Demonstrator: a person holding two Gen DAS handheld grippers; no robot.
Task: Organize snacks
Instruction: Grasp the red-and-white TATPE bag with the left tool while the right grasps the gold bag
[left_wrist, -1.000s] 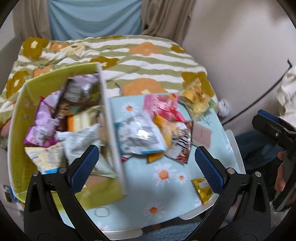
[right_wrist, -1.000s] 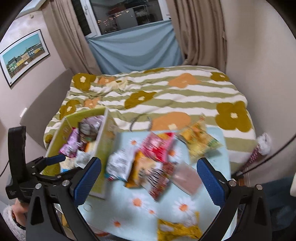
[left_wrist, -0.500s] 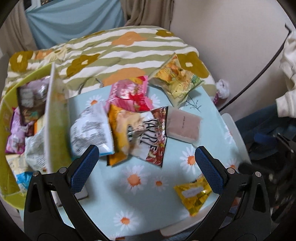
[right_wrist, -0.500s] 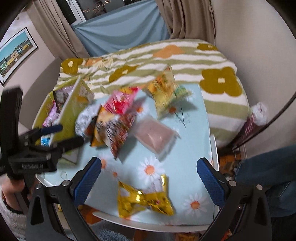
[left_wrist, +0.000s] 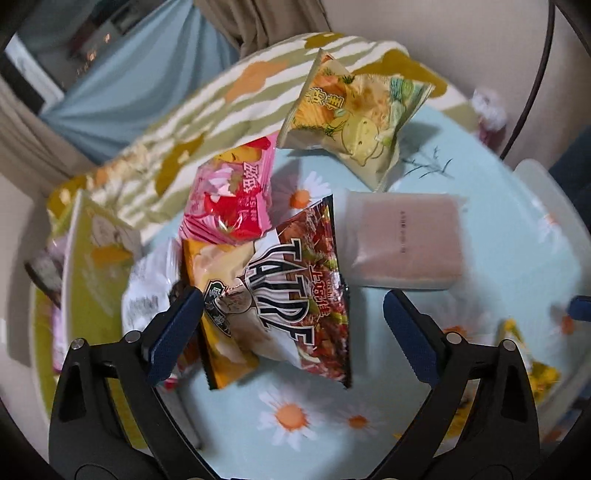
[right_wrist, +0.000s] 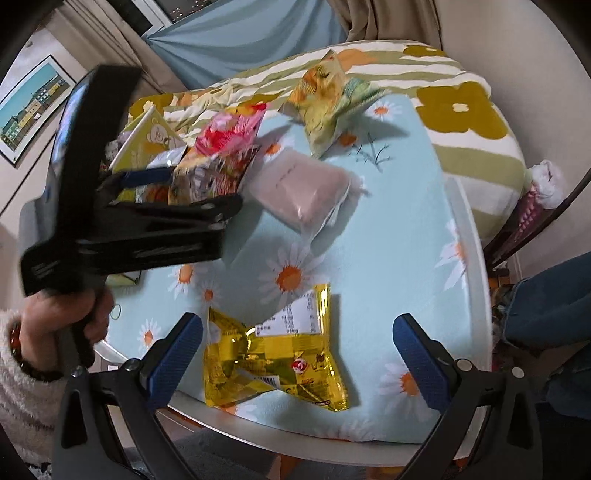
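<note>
My left gripper (left_wrist: 291, 328) is open just above a dark red snack bag (left_wrist: 303, 291) that lies on an orange bag (left_wrist: 218, 332). A pink bag (left_wrist: 232, 199), a pale yellow chip bag (left_wrist: 354, 110) and a flat mauve packet (left_wrist: 406, 240) lie beyond. A white bag (left_wrist: 147, 291) lies beside the yellow-green box (left_wrist: 92, 295) at left. My right gripper (right_wrist: 297, 354) is open over a gold foil packet (right_wrist: 273, 354) near the table's front edge. The left gripper also shows in the right wrist view (right_wrist: 177, 192).
The low table (right_wrist: 406, 229) wears a pale blue daisy cloth. A striped floral blanket (right_wrist: 461, 110) lies behind it. The box holds several more snacks (left_wrist: 44, 273). A person's leg in jeans (right_wrist: 546, 314) is at the right.
Both grippers have moved down and closer to the table. The left swung right from over the box to over the dark red bag. The right came down over the gold packet.
</note>
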